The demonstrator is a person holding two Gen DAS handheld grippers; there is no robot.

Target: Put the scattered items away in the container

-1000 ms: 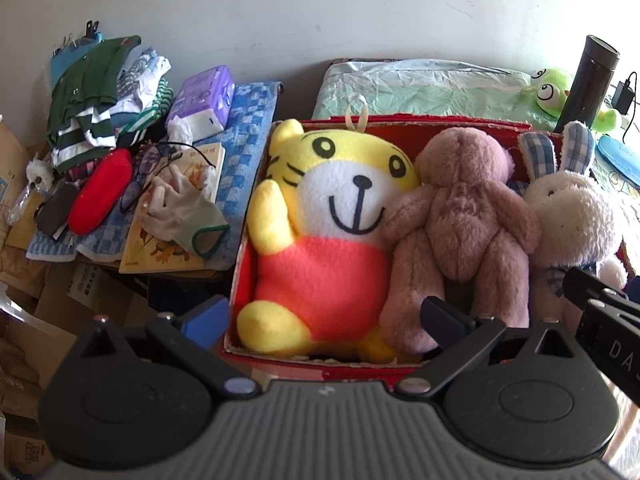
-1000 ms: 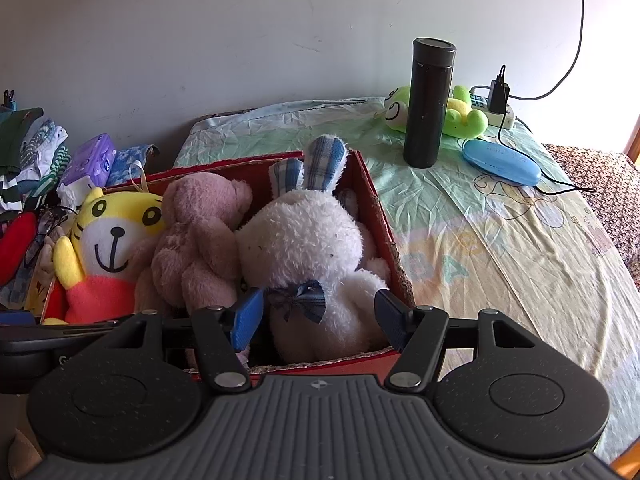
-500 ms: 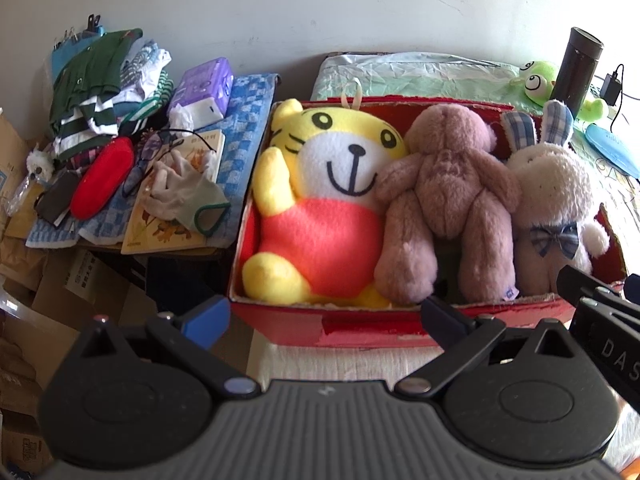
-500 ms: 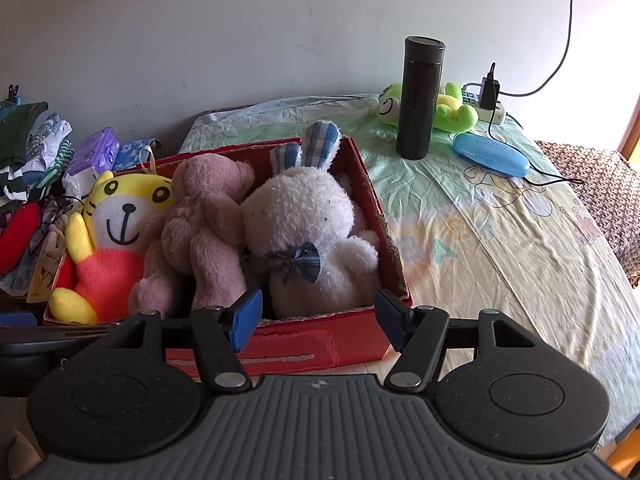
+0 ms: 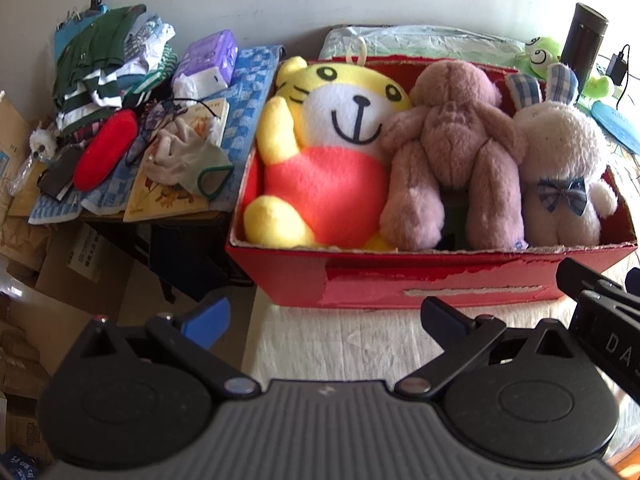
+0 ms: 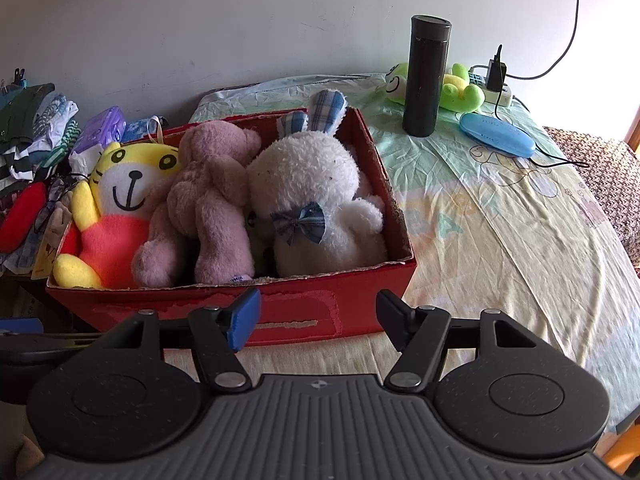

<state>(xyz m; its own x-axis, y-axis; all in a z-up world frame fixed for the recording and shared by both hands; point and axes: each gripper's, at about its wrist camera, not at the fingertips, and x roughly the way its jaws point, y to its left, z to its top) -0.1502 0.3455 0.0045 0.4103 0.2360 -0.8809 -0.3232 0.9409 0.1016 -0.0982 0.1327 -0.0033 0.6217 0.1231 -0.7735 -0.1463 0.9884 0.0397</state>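
Note:
A red cardboard box stands on the bed with three plush toys side by side in it: a yellow tiger, a brown bear and a white rabbit. My left gripper hangs open in front of the box's near wall, nothing between its fingers. My right gripper is open too, empty, just short of the same wall. Its body shows at the right edge of the left wrist view.
A green frog plush, a black flask, a blue case and a charger with cable lie on the bed sheet. Left of the box sit clothes, a purple tissue pack, a red pouch and a book.
Both grippers have drawn back from the box, which now shows its whole near wall. The toys have not moved.

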